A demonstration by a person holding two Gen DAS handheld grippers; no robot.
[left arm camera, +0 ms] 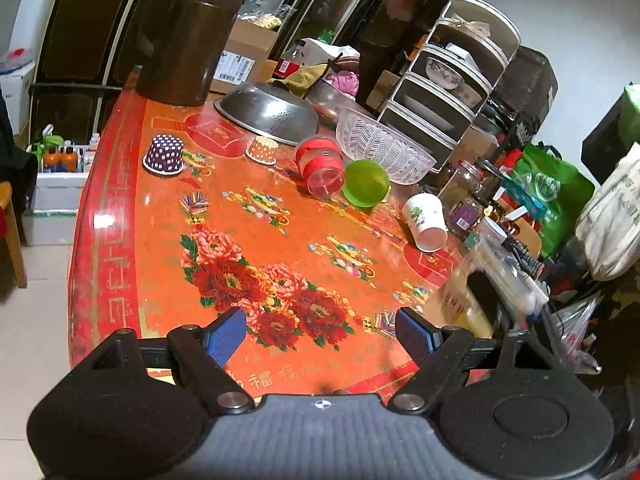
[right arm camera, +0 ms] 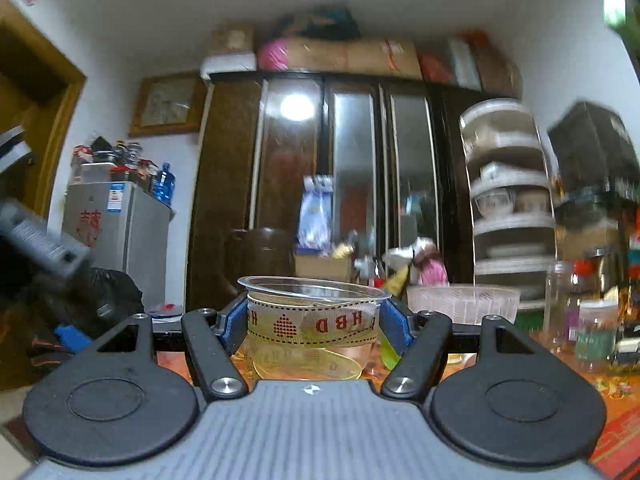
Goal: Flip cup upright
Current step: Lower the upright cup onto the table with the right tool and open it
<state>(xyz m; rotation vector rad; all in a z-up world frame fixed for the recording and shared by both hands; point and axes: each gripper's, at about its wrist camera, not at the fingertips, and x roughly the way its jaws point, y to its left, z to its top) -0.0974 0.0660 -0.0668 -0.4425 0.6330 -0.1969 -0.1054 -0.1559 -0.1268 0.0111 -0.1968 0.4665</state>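
Right claw (right arm camera: pixel 312 326): we had it closed on the clear cup (right arm camera: pixel 313 320), one blue pad on each side of the wall just under the rim.
Clear cup: it sat mouth up between the fingers, its band of printed letters facing the camera; its base showed low in the right wrist view, and we could not tell whether it touched the surface (right arm camera: pixel 612 432).
Left claw (left arm camera: pixel 322 334): we held it wide open and empty, above the near edge of the floral surface (left arm camera: pixel 256 240).
Other cups: the purple dotted cup (left arm camera: pixel 164 155) and the small orange dotted cup (left arm camera: pixel 263 150) stood mouth down at the far left; the red cup (left arm camera: pixel 321 166), the green cup (left arm camera: pixel 366 182) and the white paper cup (left arm camera: pixel 425 221) lay on their sides toward the right.
Step in hand: we judged it to be the setting down of the clear cup, already turned upright.
Method: we would lower it straight, keep the rim level, and let the base seat flat before parting the pads.
Grip: thin plastic looked likely to flex, so we would squeeze only lightly.
Release: we would open both pads evenly and withdraw backward, so neither drags the wall.
Clearance: we would pick a bare spot well apart from the plastic colander (right arm camera: pixel 464 302).
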